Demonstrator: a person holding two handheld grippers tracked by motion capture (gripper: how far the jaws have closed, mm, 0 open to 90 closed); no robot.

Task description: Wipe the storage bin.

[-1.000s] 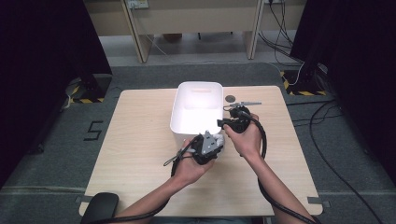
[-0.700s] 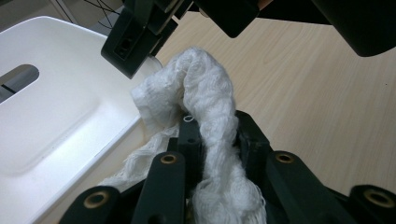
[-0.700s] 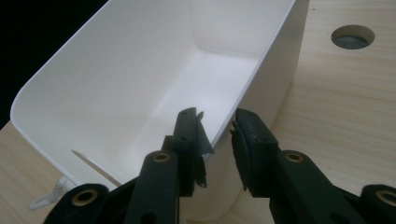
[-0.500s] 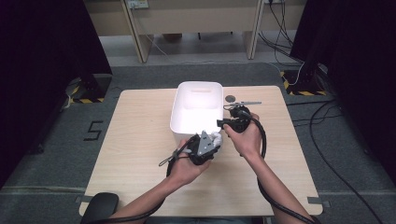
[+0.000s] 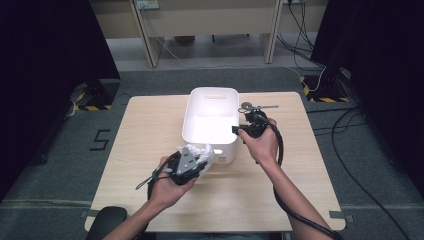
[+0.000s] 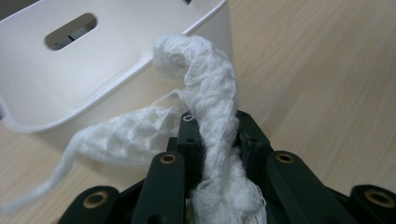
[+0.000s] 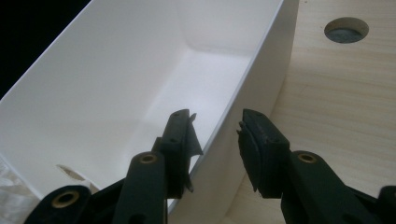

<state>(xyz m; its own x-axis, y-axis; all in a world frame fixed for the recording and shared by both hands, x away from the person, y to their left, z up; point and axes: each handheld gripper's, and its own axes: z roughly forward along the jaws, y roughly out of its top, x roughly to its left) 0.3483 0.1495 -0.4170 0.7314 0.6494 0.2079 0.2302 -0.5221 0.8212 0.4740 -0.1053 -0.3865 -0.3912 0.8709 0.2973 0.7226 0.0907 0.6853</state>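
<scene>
A white knitted cloth (image 6: pixel 212 98) is pinched between my left gripper's (image 6: pixel 217 126) jaws, one strand trailing down to the left. In the high view the left gripper (image 5: pixel 192 162) holds the cloth (image 5: pixel 206 154) just in front of the white bin's (image 5: pixel 210 135) near wall. My right gripper (image 5: pixel 239 129) is at the bin's right wall. Its jaws (image 7: pixel 217 123) straddle the wall's rim (image 7: pixel 261 51) and have just been opening; the pads stand off the wall. The bin's inside looks bare.
A round hole (image 7: pixel 346 29) in the wooden table (image 5: pixel 150 135) lies right of the bin, with a small metal piece (image 5: pixel 265 106) beside it. Cables run over the floor at the right. Table space is free at the left and front.
My left gripper has carried the cloth to the left along the bin's near wall. The right hand has stayed at the bin's right wall.
</scene>
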